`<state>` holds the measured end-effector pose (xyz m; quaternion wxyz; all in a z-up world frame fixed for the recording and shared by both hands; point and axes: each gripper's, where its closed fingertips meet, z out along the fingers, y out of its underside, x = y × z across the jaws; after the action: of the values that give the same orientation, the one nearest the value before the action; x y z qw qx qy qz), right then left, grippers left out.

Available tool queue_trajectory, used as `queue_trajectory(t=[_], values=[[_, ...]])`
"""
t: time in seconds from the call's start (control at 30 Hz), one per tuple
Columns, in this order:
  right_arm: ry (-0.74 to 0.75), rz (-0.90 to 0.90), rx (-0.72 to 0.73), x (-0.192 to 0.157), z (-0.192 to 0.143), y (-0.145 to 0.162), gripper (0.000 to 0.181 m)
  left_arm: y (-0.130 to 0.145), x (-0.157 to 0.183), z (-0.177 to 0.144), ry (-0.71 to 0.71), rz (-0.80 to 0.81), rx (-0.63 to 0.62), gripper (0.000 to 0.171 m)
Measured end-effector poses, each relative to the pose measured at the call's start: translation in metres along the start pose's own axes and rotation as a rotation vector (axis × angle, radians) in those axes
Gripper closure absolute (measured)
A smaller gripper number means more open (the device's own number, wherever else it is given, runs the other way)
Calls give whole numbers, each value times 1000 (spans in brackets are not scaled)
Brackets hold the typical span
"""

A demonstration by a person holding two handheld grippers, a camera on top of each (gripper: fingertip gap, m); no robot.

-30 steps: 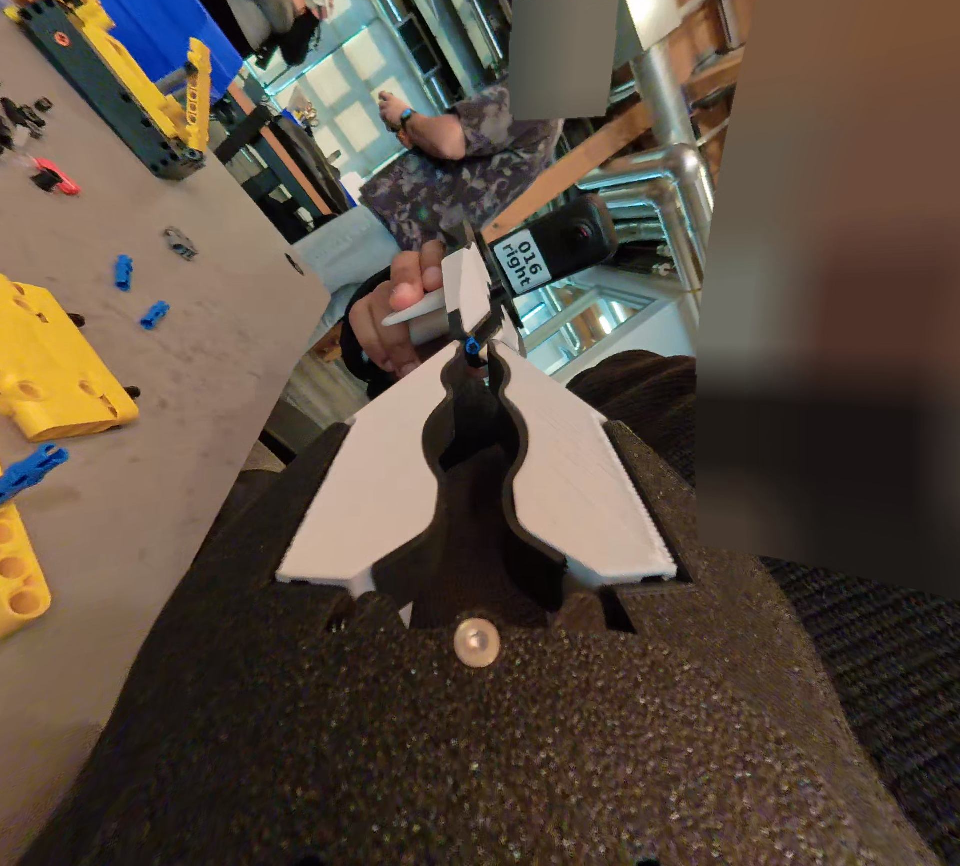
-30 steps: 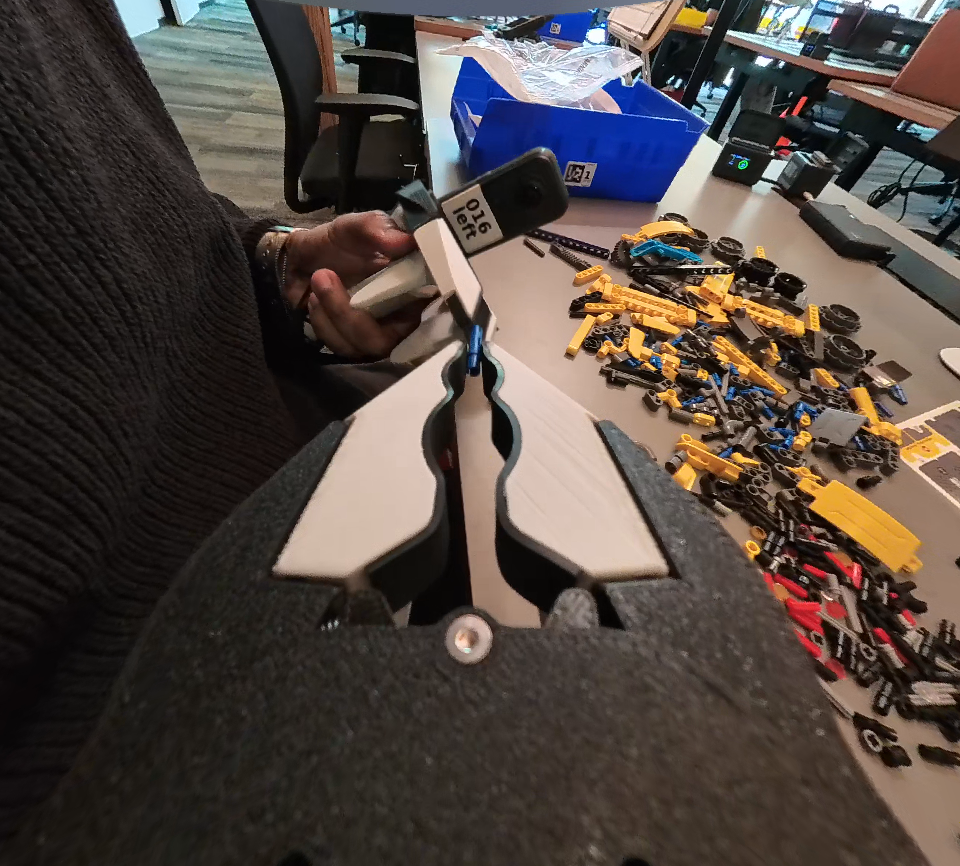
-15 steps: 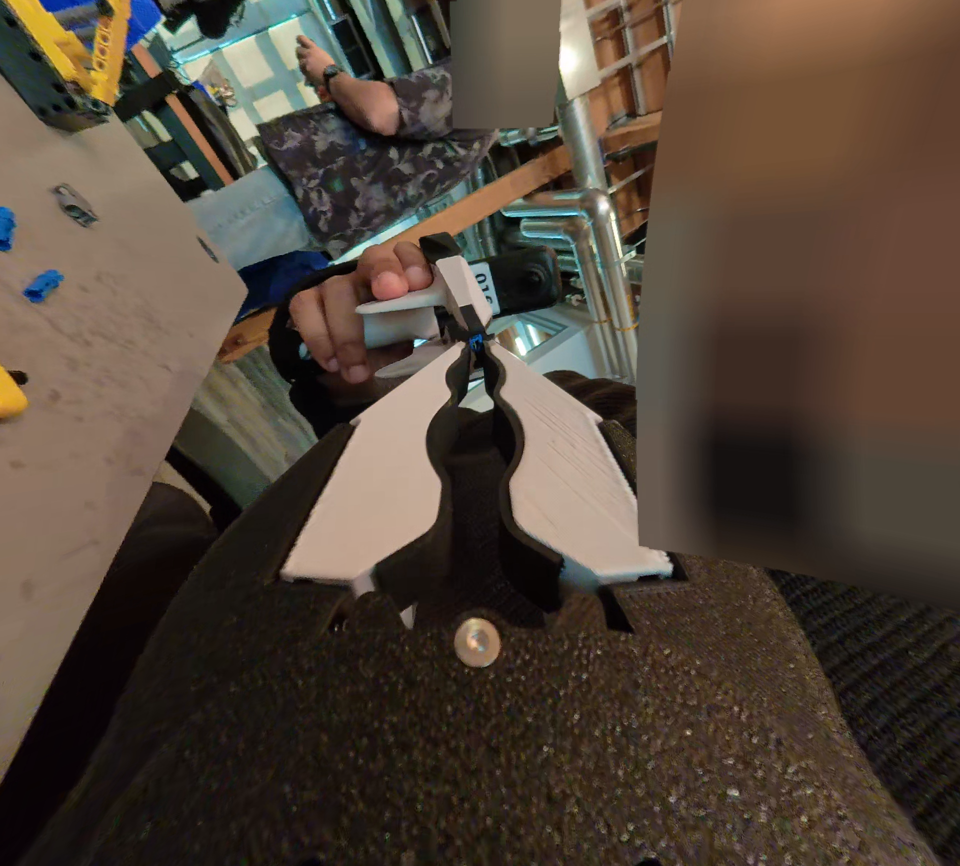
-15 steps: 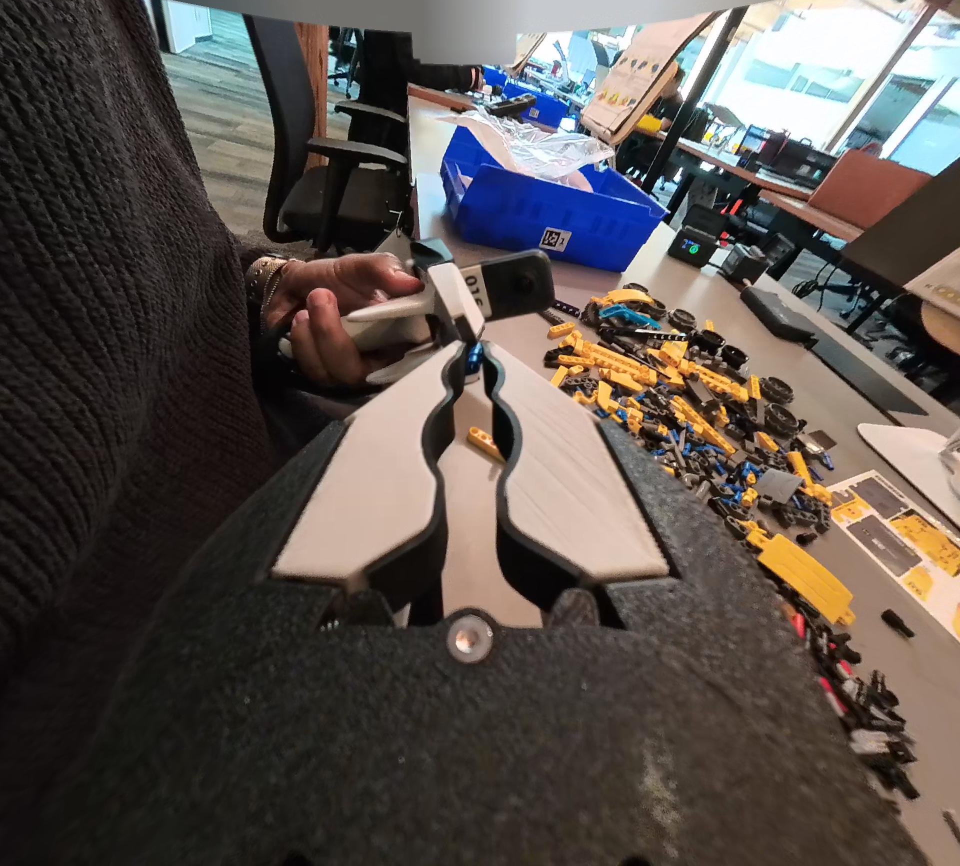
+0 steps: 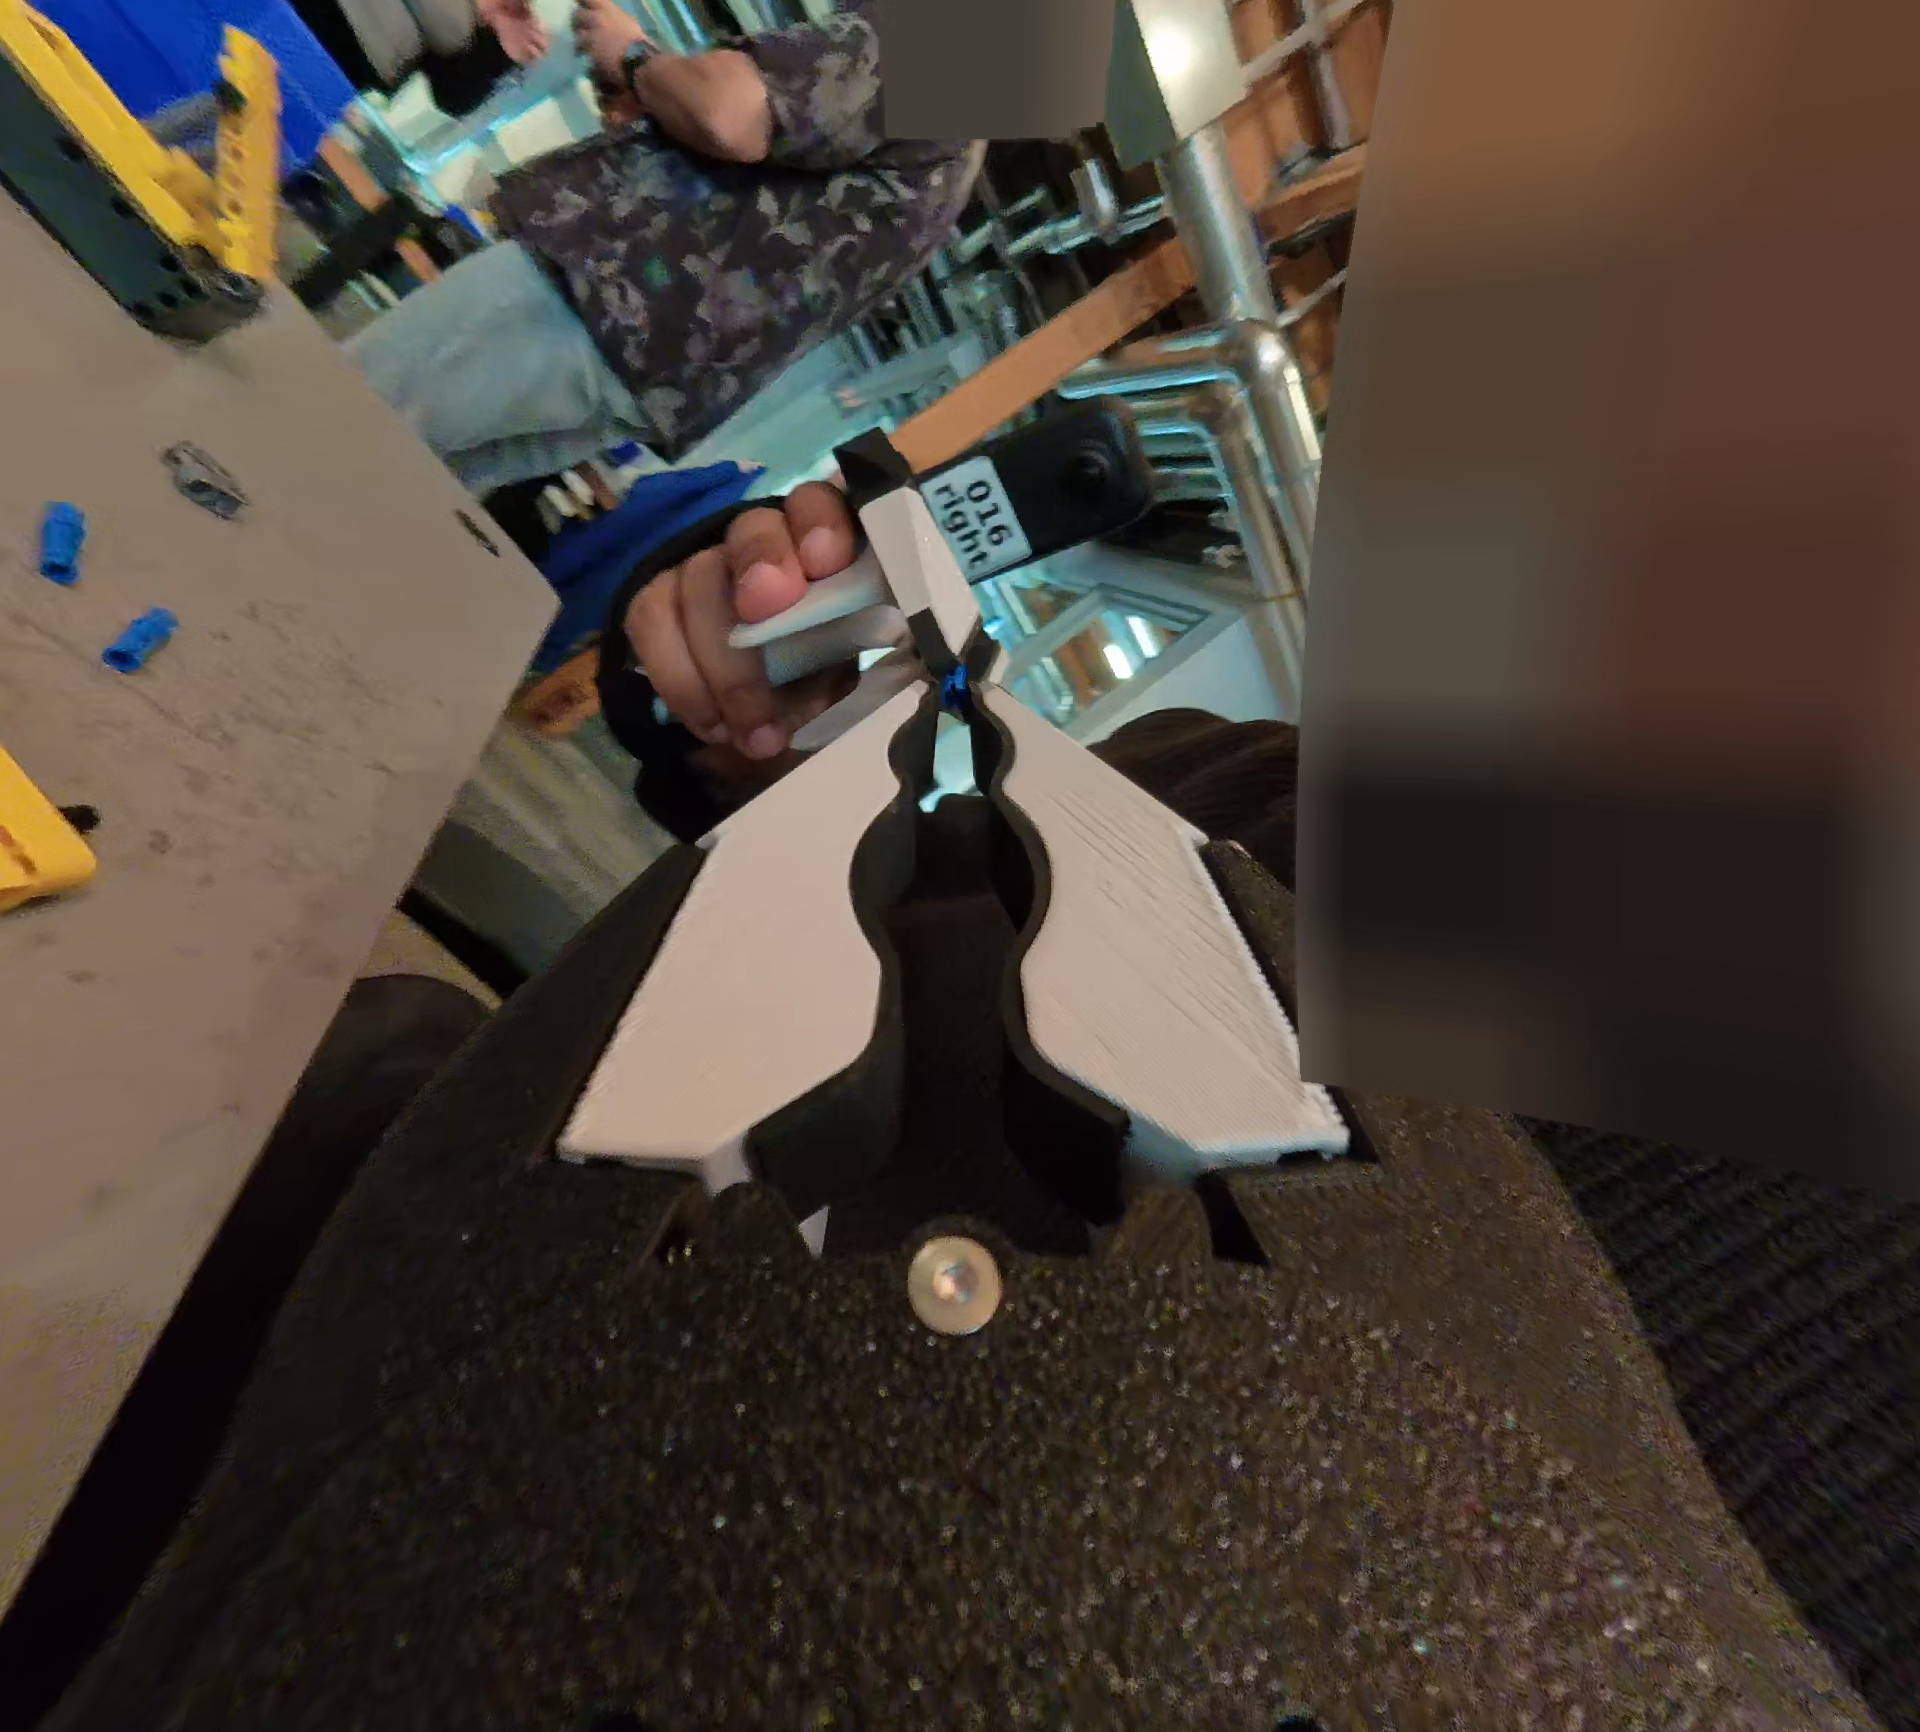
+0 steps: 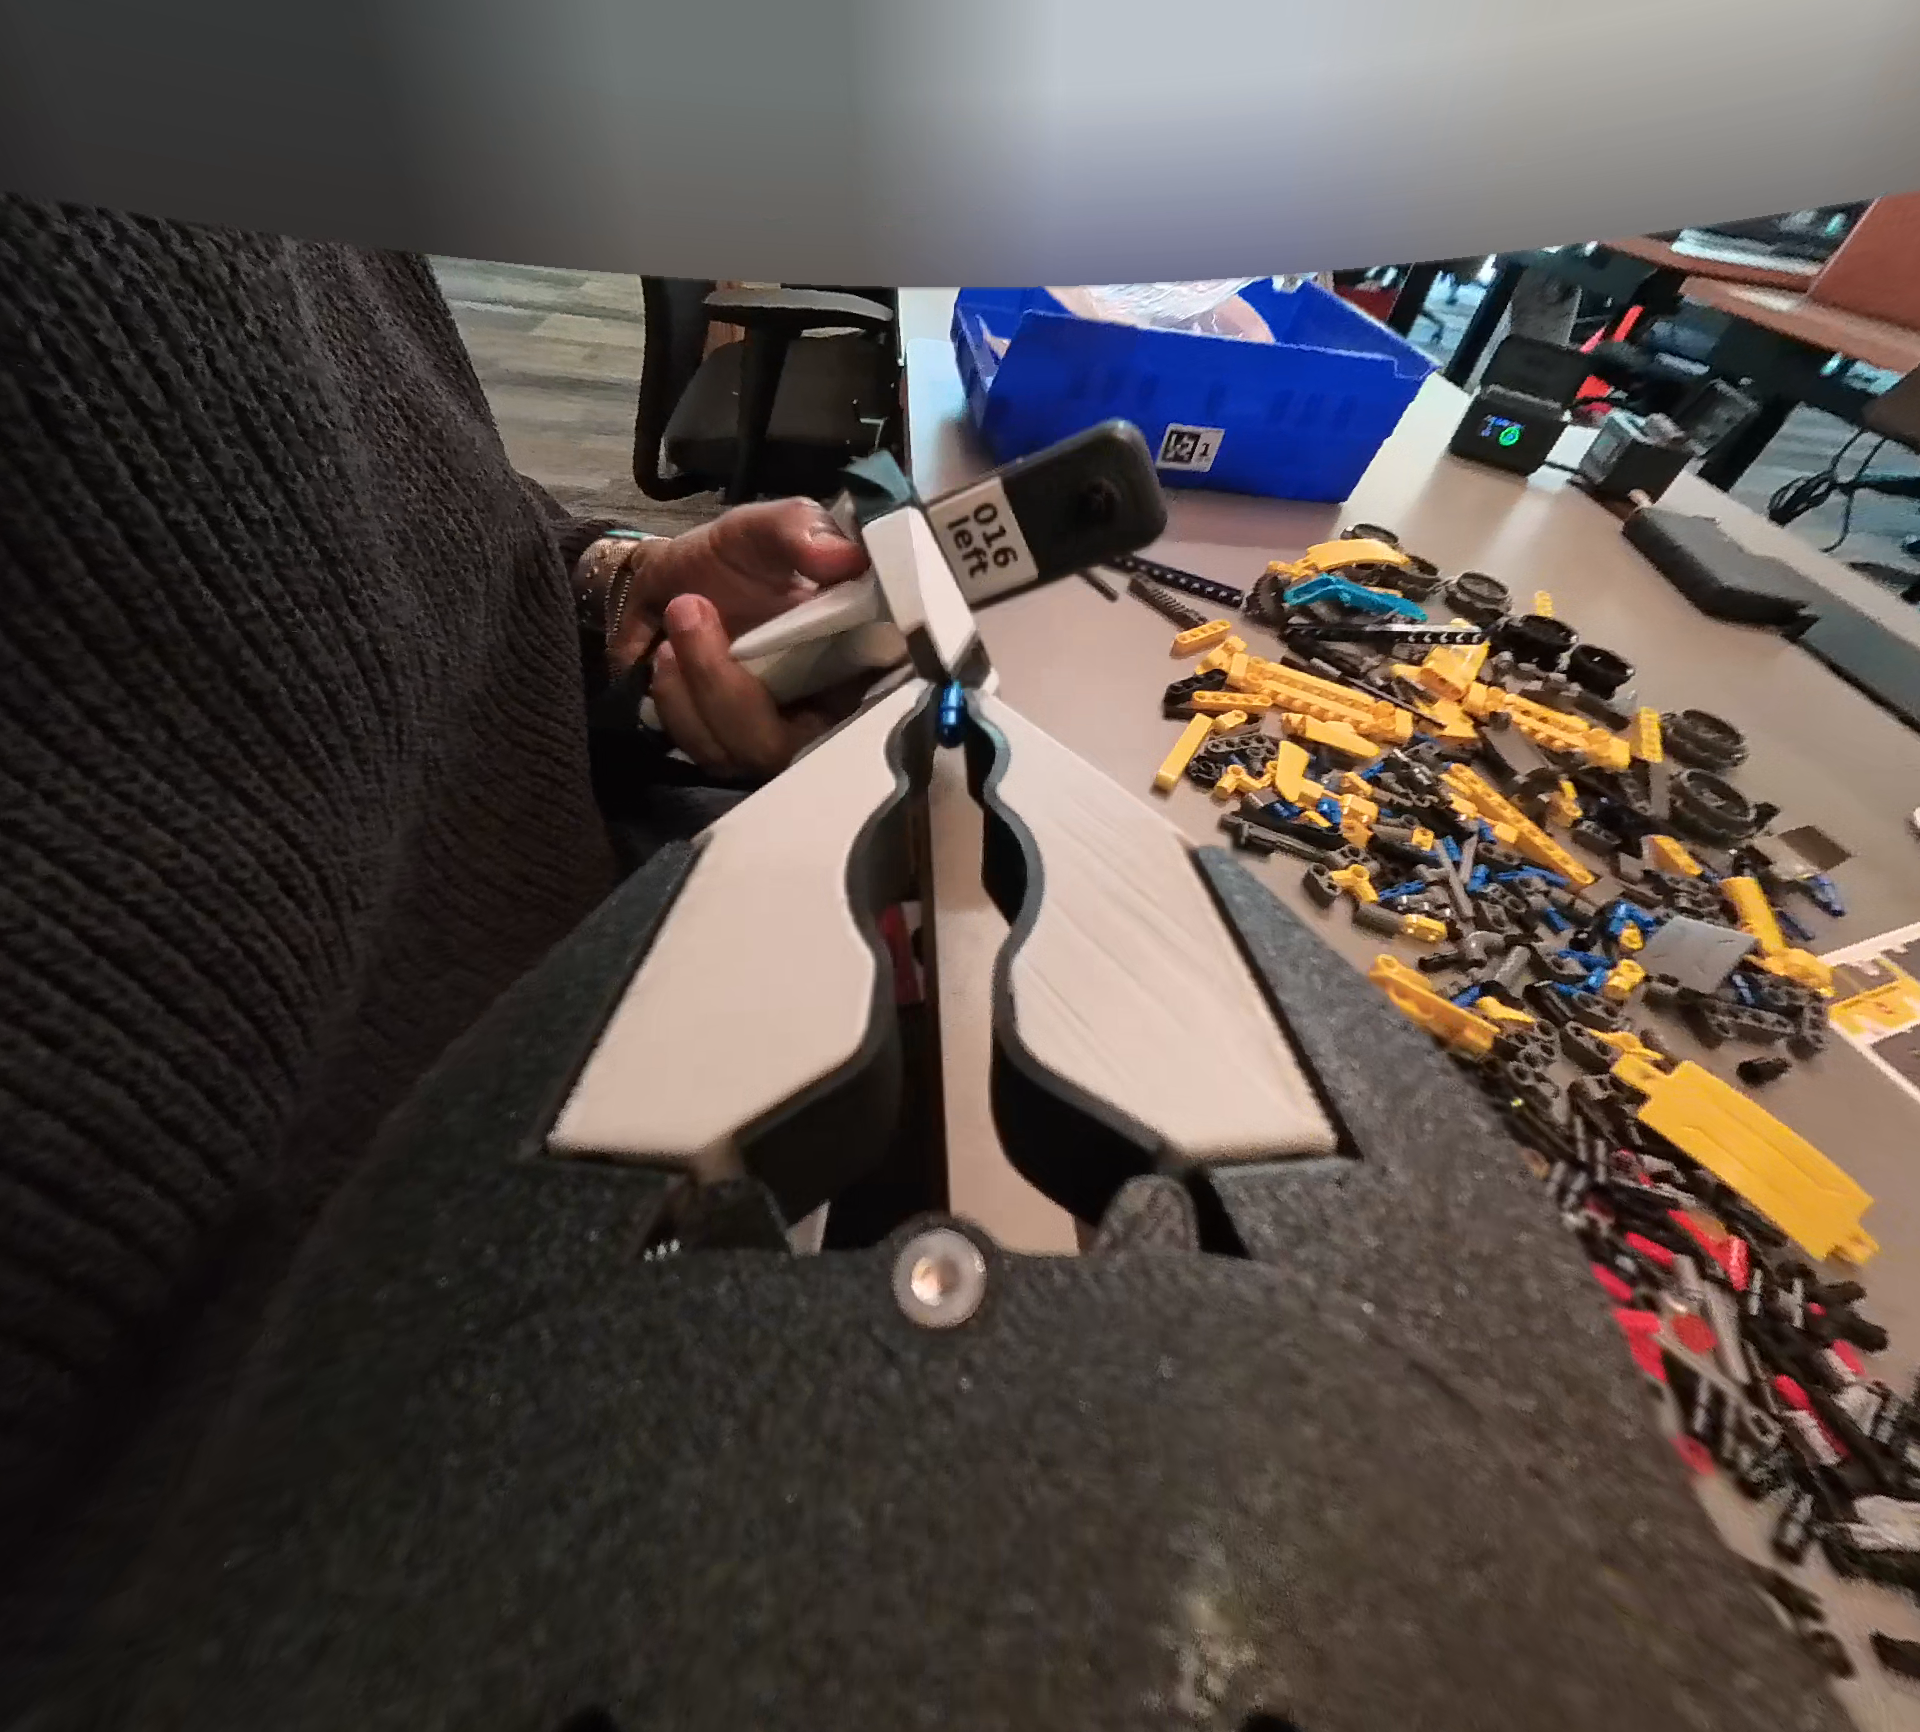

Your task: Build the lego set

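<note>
A small blue pin (image 5: 954, 690) is held in the air beside the table edge, pinched from both ends. My left gripper (image 5: 954, 708) is shut on it. The right gripper's white fingers (image 5: 925, 570), held in a hand (image 5: 717, 633), meet it tip to tip from the far side. In the right wrist view my right gripper (image 6: 950, 721) is shut on the same blue pin (image 6: 949, 714), and the left gripper's fingers (image 6: 925, 602), also held in a hand (image 6: 727, 622), close on its far end. A dark knit sleeve (image 6: 260, 695) fills the left.
A grey table (image 6: 1049, 674) carries a wide pile of yellow, black, blue and red building parts (image 6: 1455, 799), a yellow panel (image 6: 1745, 1152) and a blue bin (image 6: 1195, 404). A black chair (image 6: 769, 394) stands behind. Loose blue pins (image 5: 140, 638) and a yellow-black assembly (image 5: 125, 176) lie left. A seated person (image 5: 707, 228) is beyond.
Both grippers stay shut tip to tip on the blue pin. The pair has shifted and tilted, so more table shows on the left and the right view has swung back over the parts pile.
</note>
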<state>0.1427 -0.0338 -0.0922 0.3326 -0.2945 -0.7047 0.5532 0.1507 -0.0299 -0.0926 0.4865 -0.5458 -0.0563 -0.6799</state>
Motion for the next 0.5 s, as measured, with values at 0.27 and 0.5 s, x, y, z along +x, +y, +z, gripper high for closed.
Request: queue_trajectory(t=[0.27, 0.5], values=[[83, 107, -136, 28, 5, 18, 177, -23, -32, -35, -558, 508, -50, 136], [12, 269, -437, 51, 33, 73, 178, -25, -89, -88, -1123, 876, -245, 128]])
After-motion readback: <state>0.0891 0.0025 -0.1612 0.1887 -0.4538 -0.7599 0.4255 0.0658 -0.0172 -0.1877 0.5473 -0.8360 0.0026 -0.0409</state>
